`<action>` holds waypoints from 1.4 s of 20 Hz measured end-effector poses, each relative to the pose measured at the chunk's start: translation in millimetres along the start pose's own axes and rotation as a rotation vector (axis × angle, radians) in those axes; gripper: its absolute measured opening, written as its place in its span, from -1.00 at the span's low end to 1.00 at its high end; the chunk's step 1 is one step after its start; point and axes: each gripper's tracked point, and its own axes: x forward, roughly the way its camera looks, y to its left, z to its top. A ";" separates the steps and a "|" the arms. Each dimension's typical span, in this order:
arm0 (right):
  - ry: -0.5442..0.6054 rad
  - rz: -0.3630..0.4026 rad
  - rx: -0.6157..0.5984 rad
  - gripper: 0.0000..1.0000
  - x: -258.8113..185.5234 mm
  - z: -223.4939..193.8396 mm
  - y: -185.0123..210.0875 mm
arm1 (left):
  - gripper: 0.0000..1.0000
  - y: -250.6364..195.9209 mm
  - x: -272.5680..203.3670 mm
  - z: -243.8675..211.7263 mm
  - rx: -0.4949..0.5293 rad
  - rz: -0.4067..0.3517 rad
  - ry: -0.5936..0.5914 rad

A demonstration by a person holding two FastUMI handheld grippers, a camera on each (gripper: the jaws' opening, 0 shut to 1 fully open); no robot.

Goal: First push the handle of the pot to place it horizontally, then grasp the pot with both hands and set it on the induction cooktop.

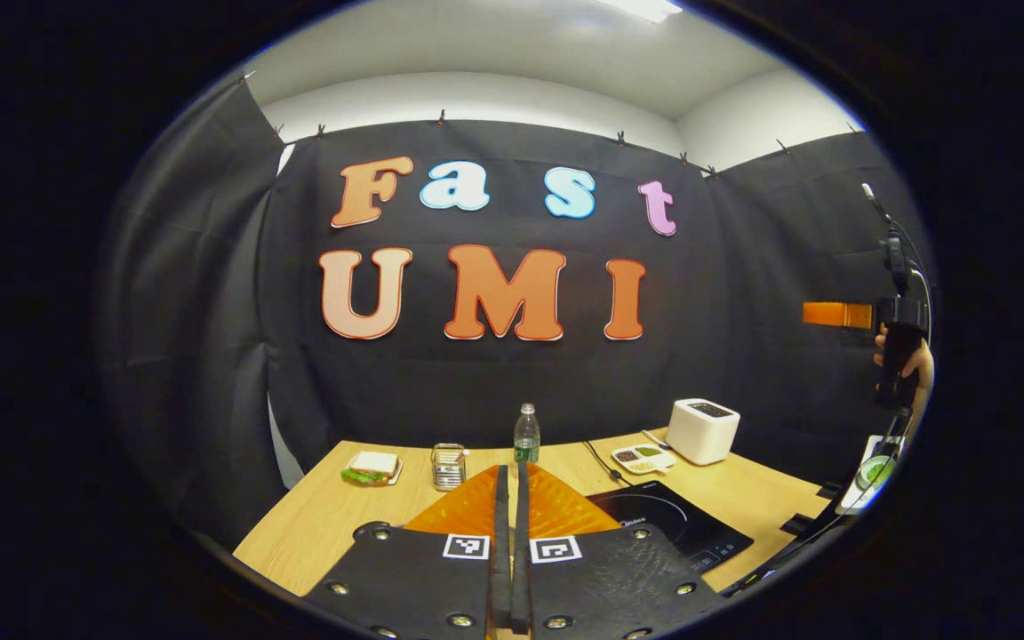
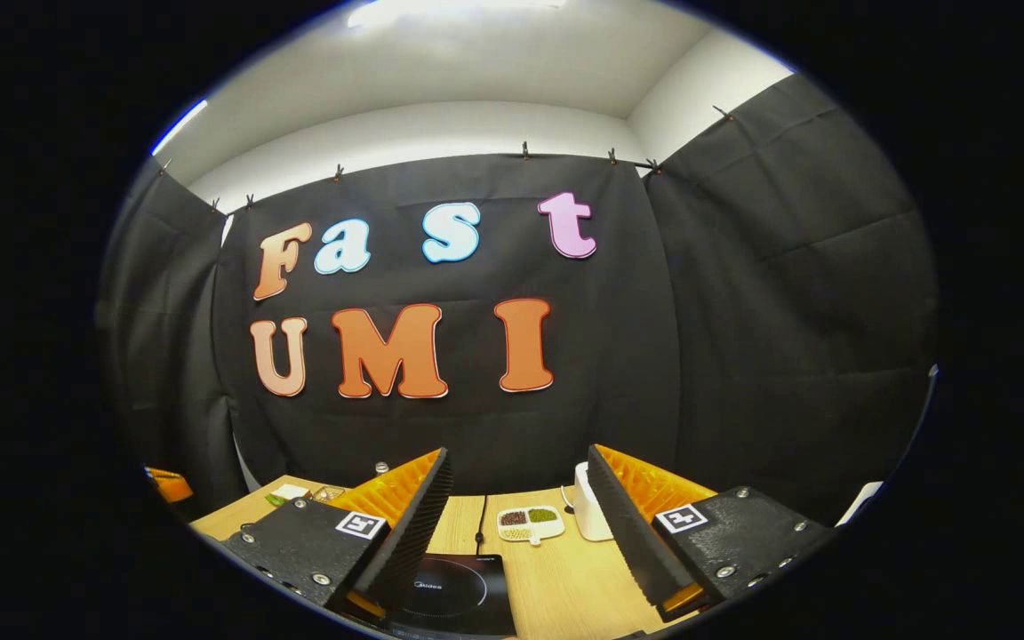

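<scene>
Both grippers hang level above the table (image 1: 316,524), aimed at the back wall: the left gripper (image 1: 509,533) has its fingers pressed together on nothing, the right gripper (image 2: 521,524) has them wide apart and empty, over the cooktop (image 2: 454,591); no pot seen.

Wooden table (image 1: 316,524) bears induction cooktop (image 1: 668,524); sandwich (image 1: 372,468); bottle (image 1: 526,434); toaster (image 1: 702,430).

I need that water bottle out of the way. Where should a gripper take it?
Probably grip the water bottle at mid-body, coming level from the near side: it stands upright, slim and round, apart from the metal rack beside it.
</scene>
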 end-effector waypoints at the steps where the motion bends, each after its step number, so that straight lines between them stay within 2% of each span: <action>1: 0.004 0.002 0.002 0.90 0.5 -3.1 0.0 | -0.96 -2.2 -3.6 -9.6 0.007 -0.005 0.022; 6: 0.020 0.007 0.007 0.90 2.8 -10.8 -0.1 | -0.96 -19.5 -13.0 -59.1 0.047 -0.037 0.126; 7: 0.021 0.006 0.007 1.00 1.5 -12.5 -1.2 | -0.96 -21.7 -14.3 -67.9 0.056 -0.039 0.144; 8: 0.020 0.003 0.007 0.90 2.9 -12.2 -2.5 | -0.94 -24.2 -15.2 -76.6 0.064 -0.041 0.161; 14: 0.035 0.002 0.011 0.90 9.3 -23.3 -4.8 | -0.96 -41.6 -30.1 -148.4 0.057 -0.104 0.332; 18: 0.049 -0.002 0.008 0.90 16.0 -33.8 -7.8 | -0.96 -44.6 -44.3 -198.4 0.078 -0.111 0.458; 21: 0.059 -0.004 0.002 0.90 19.6 -41.4 -8.8 | -0.95 -42.0 -51.6 -231.7 0.051 -0.115 0.547; 28: 0.076 -0.013 -0.010 0.90 30.4 -53.4 -12.5 | -0.96 -36.5 -44.5 -277.8 0.009 -0.099 0.660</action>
